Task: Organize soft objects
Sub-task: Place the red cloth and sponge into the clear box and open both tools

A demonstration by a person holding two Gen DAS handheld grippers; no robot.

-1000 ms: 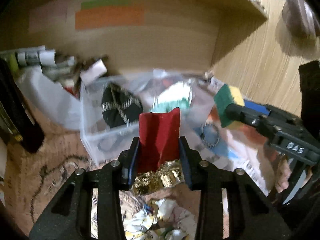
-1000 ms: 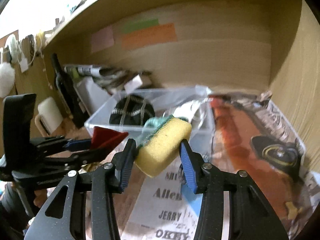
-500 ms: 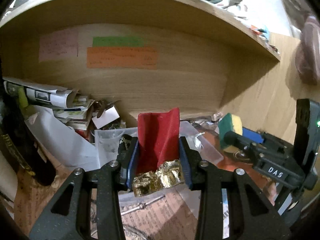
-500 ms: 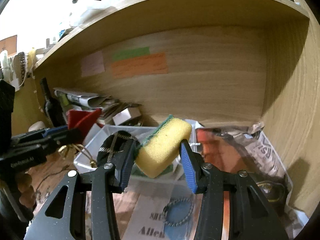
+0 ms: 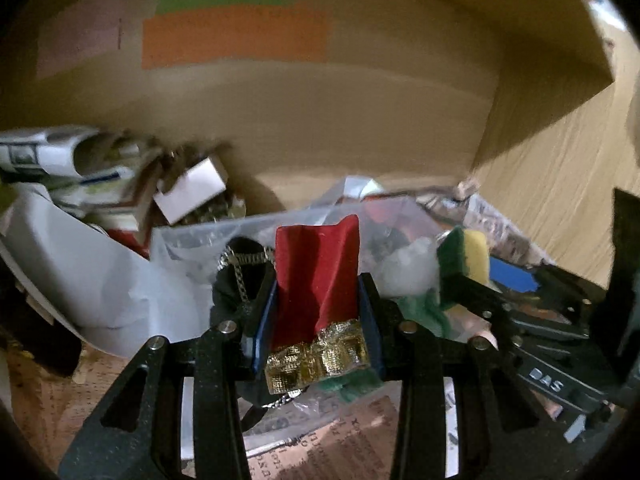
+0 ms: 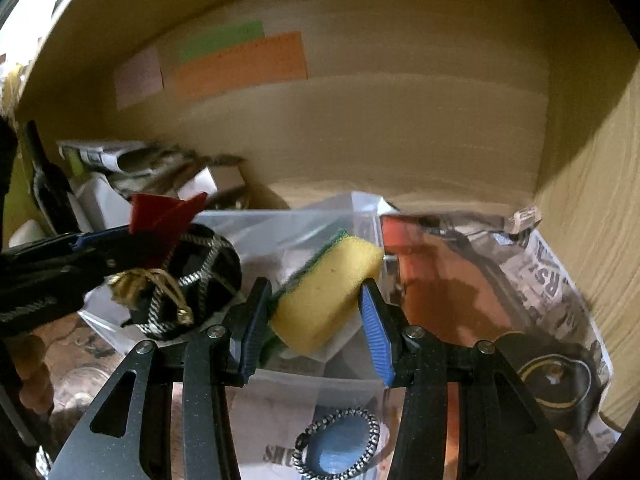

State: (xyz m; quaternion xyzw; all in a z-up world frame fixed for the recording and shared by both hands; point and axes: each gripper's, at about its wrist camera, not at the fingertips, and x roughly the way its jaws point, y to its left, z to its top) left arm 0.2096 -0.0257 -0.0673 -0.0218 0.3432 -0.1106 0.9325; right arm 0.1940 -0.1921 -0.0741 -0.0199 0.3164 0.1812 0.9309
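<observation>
Left tool [image 5: 318, 312] clamped on a red cloth [image 5: 316, 276] with gold trim, held above a clear plastic bin [image 6: 280, 228]. Right tool [image 6: 316, 316] clamped on a yellow-green sponge [image 6: 326, 292], just beside, also over the bin. Inside the bin, a black pouch [image 6: 208, 268] with chain. Behind, rolled papers [image 5: 52, 152] and a small box [image 5: 190, 192]; newspaper [image 6: 552, 280] underneath.

Place: home shelf nook | shown by: wooden back panel [image 6: 400, 120] ahead; sticky notes [image 6: 240, 64] above; newspaper lining [image 6: 552, 280] below
</observation>
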